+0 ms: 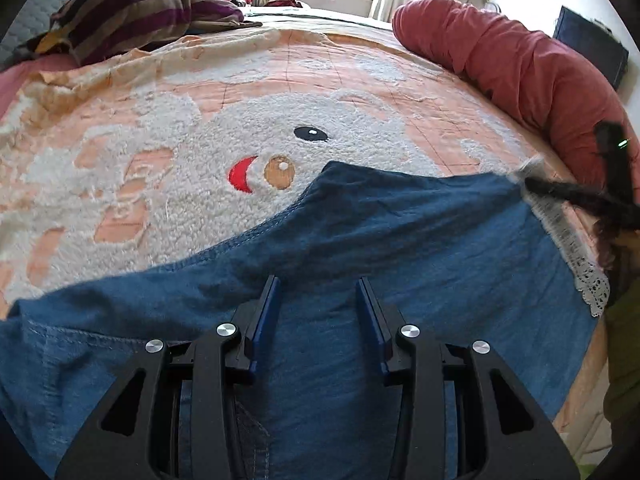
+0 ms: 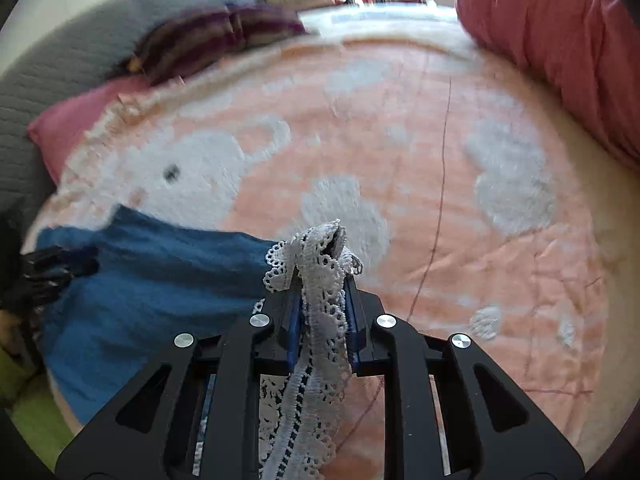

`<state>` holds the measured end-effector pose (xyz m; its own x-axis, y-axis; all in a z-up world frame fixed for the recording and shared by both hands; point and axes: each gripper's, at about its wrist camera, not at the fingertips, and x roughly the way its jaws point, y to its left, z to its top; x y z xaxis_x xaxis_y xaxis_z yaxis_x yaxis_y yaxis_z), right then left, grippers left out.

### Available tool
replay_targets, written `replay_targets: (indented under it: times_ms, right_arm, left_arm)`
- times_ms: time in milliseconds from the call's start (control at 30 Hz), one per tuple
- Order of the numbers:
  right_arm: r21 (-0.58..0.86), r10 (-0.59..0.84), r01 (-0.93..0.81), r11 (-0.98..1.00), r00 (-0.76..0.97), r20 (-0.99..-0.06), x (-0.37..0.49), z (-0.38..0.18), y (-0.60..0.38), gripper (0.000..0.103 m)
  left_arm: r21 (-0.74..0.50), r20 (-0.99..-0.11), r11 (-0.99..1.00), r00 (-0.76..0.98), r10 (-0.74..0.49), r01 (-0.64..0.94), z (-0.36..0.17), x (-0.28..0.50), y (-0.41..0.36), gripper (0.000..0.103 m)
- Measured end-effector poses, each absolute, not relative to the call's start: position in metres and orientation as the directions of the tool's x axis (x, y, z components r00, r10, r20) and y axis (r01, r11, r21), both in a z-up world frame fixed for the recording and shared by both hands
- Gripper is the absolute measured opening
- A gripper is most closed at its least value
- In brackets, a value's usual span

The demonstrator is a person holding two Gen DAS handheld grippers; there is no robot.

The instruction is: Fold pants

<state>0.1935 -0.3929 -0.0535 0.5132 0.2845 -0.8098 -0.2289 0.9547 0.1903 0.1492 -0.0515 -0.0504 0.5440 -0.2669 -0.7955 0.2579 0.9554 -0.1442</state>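
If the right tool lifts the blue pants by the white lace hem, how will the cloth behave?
The pants will probably hang limp: they already lie creased on the blanket. The lace hem, bunched in the right tool, looks thin and open, so it may stretch or snag. They are unlikely to slide far on that fuzzy surface.

Two handheld grippers, both angled steeply downward, one parted and one clamped.

The left gripper (image 1: 318,284) points down with its blue-padded jaws standing apart and nothing pinched between them. The right gripper (image 2: 320,276) also tilts down, its jaws drawn close together on a strip of white lace trim (image 2: 320,320) that runs up between the fingers and bunches past their tips.
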Motion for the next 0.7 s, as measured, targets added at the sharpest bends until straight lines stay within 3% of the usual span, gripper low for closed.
replay_targets:
  times_ms: [100,167,200,400,700]
  right_arm:
    - [0.21,0.291,-0.212,0.954,0.509,-0.81,0.194,-0.056,-0.397,0.016]
    - [0.207,0.273,-0.182,0.961,0.522,-0.808,0.189,-0.047,-0.404,0.033]
    - [0.222,0.279,-0.17,0.96,0.536,-0.797,0.183,-0.039,-0.41,0.034]
    - [0.253,0.288,-0.143,0.957,0.587,-0.757,0.117,-0.003,-0.437,0.04]
    - [0.376,0.391,-0.137,0.916,0.505,-0.769,0.055,-0.021,-0.433,0.04]
  left_arm:
    - [-0.148,-0.79,0.953,0.548,-0.274,0.264,-0.05,0.148,-0.05,0.038]
    - [-0.158,-0.789,0.954,0.548,-0.277,0.254,-0.047,0.144,-0.046,0.049]
    - [-0.166,-0.784,0.954,0.553,-0.282,0.251,-0.044,0.141,-0.044,0.057]
    - [-0.178,-0.759,0.951,0.58,-0.296,0.252,-0.021,0.113,-0.031,0.057]
    - [-0.155,-0.787,0.963,0.562,-0.256,0.222,-0.029,0.07,-0.015,0.057]
